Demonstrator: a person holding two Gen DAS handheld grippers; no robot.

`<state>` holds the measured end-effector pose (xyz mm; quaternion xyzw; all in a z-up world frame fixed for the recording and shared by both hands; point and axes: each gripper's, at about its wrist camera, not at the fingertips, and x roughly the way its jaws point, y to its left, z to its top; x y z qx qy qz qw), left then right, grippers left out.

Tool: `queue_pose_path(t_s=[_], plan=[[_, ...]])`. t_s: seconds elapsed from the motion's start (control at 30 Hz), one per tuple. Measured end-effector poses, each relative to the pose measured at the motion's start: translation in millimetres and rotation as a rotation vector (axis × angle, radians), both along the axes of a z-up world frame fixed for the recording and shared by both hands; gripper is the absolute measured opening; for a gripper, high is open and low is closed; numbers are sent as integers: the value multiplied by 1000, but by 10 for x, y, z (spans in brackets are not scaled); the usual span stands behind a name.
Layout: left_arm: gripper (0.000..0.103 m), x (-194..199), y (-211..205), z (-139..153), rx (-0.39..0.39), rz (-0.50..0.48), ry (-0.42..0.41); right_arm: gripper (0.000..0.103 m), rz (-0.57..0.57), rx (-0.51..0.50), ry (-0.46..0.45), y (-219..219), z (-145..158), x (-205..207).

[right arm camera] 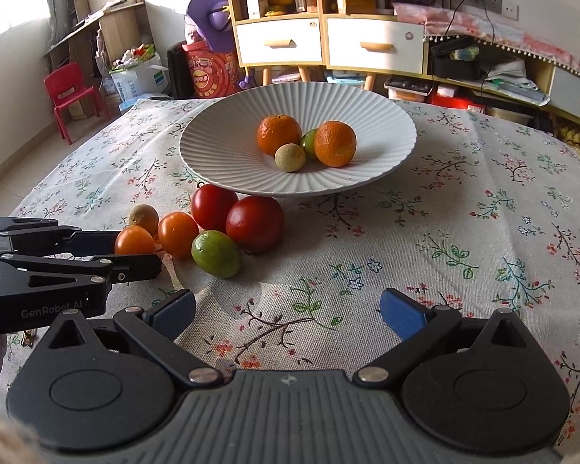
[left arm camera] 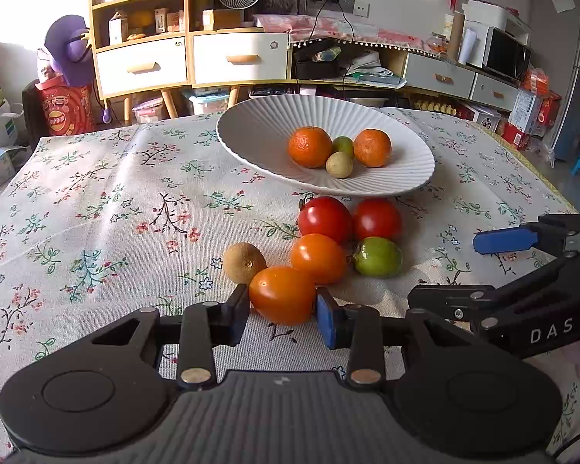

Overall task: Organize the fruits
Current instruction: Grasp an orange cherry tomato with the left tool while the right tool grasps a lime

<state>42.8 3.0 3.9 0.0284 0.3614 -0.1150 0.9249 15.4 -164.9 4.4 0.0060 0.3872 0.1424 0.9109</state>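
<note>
With the left hand-held gripper (left arm camera: 282, 307) clamped on the nearest orange tomato (left arm camera: 282, 294) on the counter (left arm camera: 96, 201), a straight lift clear of the neighbouring longan (left arm camera: 244, 263) is advised before the ribbed plate (left arm camera: 251, 135) ahead is approached, while the right hand-held gripper (right arm camera: 288, 315) is held apart, empty.

Colours and patterns:
- Left gripper (left arm camera: 282, 305): black, blue pads.
- Tomato (left arm camera: 282, 294) between its pads: orange.
- Beyond it: second orange tomato (left arm camera: 318, 258), brown-tan fruit (left arm camera: 244, 263), green fruit (left arm camera: 378, 257), two red tomatoes (left arm camera: 324, 218).
- Farther ahead: plate (left arm camera: 251, 131), white, ribbed.
- Tablecloth (left arm camera: 96, 212): cream, floral sprigs.
- Right gripper (right arm camera: 288, 313): black, blue pads.
</note>
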Motion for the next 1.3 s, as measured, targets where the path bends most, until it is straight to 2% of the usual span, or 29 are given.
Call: queue_pose_path(t_s=[0.53, 0.73, 0.87, 1.07, 1.3], plan=[[30, -32, 148, 80, 6, 37, 22, 76, 86, 4, -27, 269, 28, 82], [30, -32, 175, 82, 3, 42, 27, 50, 98, -4, -27, 312, 52, 112], [30, -32, 192, 83, 1, 44, 28, 37, 113, -16, -27, 346, 57, 95], [30, -32, 188, 82, 3, 42, 29, 27, 116, -5, -29, 338, 76, 92], [30, -39, 181, 83, 1, 42, 26, 26, 127, 4, -35, 335, 100, 78]])
